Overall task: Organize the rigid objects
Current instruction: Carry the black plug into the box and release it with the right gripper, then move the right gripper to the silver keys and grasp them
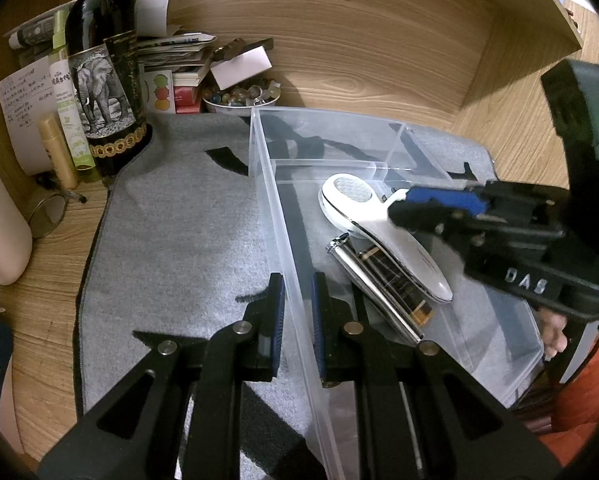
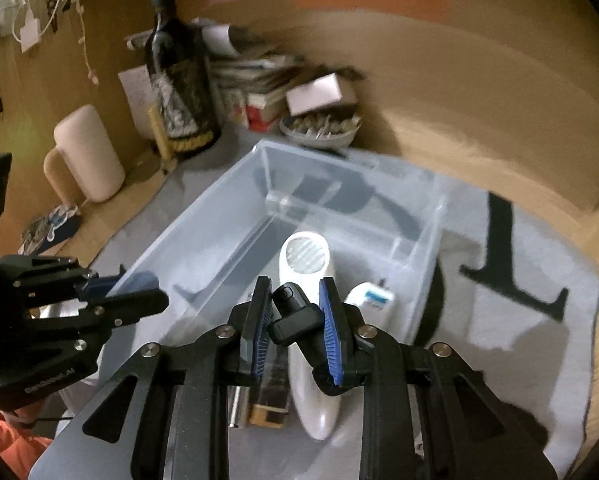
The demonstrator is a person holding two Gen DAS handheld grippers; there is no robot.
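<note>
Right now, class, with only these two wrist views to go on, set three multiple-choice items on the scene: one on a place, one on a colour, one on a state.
1. Where does the white handheld device lie?
A. inside the clear plastic bin
B. on the grey mat beside the bottle
C. in the bowl of marbles

2. What colour are the pads on the gripper fingers?
A. red
B. blue
C. yellow

3. What is the right gripper doing?
A. hanging open and empty
B. closed on a small black object
C. closed on the wine bottle

Answers:
1 A, it rests on the bin's floor with a metal-and-black bar beside it.
2 B, blue pads line both fingers in the right wrist view.
3 B, the black object sits pinched between its fingers above the bin, while the left gripper straddles the bin wall.
</note>
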